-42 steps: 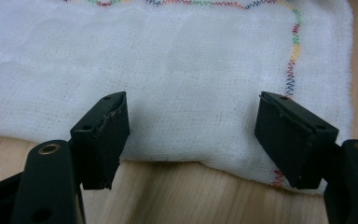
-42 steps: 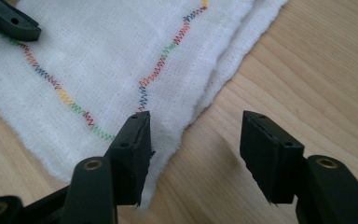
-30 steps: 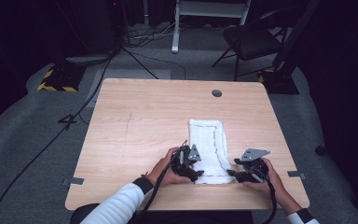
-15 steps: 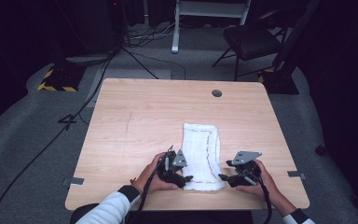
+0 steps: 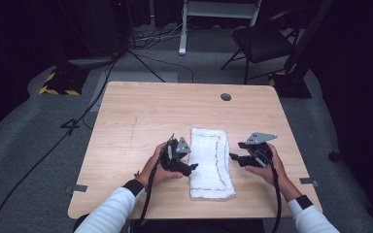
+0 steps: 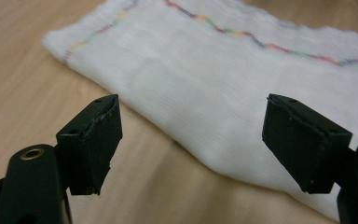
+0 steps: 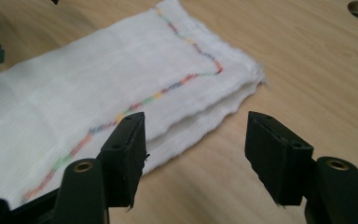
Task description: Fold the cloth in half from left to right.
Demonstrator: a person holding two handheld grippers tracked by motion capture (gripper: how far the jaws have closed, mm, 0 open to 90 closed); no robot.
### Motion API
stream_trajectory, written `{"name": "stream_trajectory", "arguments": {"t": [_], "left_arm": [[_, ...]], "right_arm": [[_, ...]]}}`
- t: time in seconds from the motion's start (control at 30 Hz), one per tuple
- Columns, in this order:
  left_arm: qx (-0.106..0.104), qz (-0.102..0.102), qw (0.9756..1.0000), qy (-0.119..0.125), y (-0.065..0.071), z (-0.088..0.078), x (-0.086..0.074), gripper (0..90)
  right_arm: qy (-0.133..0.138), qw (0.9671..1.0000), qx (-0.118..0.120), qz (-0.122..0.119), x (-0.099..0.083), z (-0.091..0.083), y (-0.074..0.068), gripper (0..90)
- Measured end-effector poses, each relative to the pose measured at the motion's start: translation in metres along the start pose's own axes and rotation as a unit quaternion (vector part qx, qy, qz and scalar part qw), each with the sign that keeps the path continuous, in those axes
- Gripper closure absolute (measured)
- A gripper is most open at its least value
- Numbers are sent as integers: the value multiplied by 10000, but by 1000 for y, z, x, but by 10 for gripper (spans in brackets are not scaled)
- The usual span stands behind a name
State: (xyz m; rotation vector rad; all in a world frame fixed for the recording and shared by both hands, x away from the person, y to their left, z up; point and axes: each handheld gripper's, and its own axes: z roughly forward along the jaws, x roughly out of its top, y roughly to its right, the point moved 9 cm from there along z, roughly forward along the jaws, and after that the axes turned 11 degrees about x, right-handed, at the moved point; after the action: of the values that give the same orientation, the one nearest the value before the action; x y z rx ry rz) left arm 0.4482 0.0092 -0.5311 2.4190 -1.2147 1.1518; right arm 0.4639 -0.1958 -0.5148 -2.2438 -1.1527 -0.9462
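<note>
Two sleeved arms reach in from the near edge of a wooden surface (image 5: 126, 121). Each hand holds a claw, and both claws have their jaws spread, pinching nothing. The left claw (image 5: 193, 167) sits just beside the left long edge of a folded white cloth (image 5: 209, 160); the right claw (image 5: 232, 157) sits just beside its right edge. The cloth lies lengthwise near the surface's middle, with a coloured stitched line along it. Likely step: folding it again. To do that well, each claw should catch all layers at an edge before closing. Farther off, a chair (image 5: 264, 41) stands on the floor.
</note>
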Motion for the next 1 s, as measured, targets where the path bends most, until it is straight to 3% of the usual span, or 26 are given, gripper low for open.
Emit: {"name": "stream_trajectory", "arguments": {"t": [0.23,0.3,0.37,0.43,0.47,0.53,0.57,0.67,0.77,0.9,0.97,1.0], "left_arm": [[297,-287,9991,-35,-37,30,23,206],[284,-453,9985,-79,-43,42,28,209],[397,-547,9975,-215,-50,55,29,215],[425,-578,9969,-331,-53,64,29,217],[494,-610,9963,-347,-55,68,29,219],[419,-788,9951,-421,-56,76,29,223],[453,-776,9949,-449,-56,79,29,220],[496,-766,9945,-513,-57,87,27,214],[374,-980,9933,-480,-57,92,28,196],[308,-865,9944,-514,-57,92,29,209],[203,-802,9955,-470,-55,91,30,279],[200,-780,9954,-511,-55,90,31,360]], "right_arm": [[-86,9998,-79,173,23,28,29,399],[-140,9994,-62,314,27,41,38,403],[-173,9993,-98,329,28,46,41,405],[-249,9989,-88,376,28,55,46,405],[-323,9980,-80,530,26,65,50,406],[-374,9977,-102,562,25,69,52,406],[-427,9971,-93,617,23,74,54,404],[-378,9963,7,769,21,80,57,390],[-338,9957,109,850,21,80,60,391],[-459,9962,189,720,24,82,56,523],[-462,9959,303,713,25,82,53,595],[-412,9956,348,765,25,82,52,648]]}}
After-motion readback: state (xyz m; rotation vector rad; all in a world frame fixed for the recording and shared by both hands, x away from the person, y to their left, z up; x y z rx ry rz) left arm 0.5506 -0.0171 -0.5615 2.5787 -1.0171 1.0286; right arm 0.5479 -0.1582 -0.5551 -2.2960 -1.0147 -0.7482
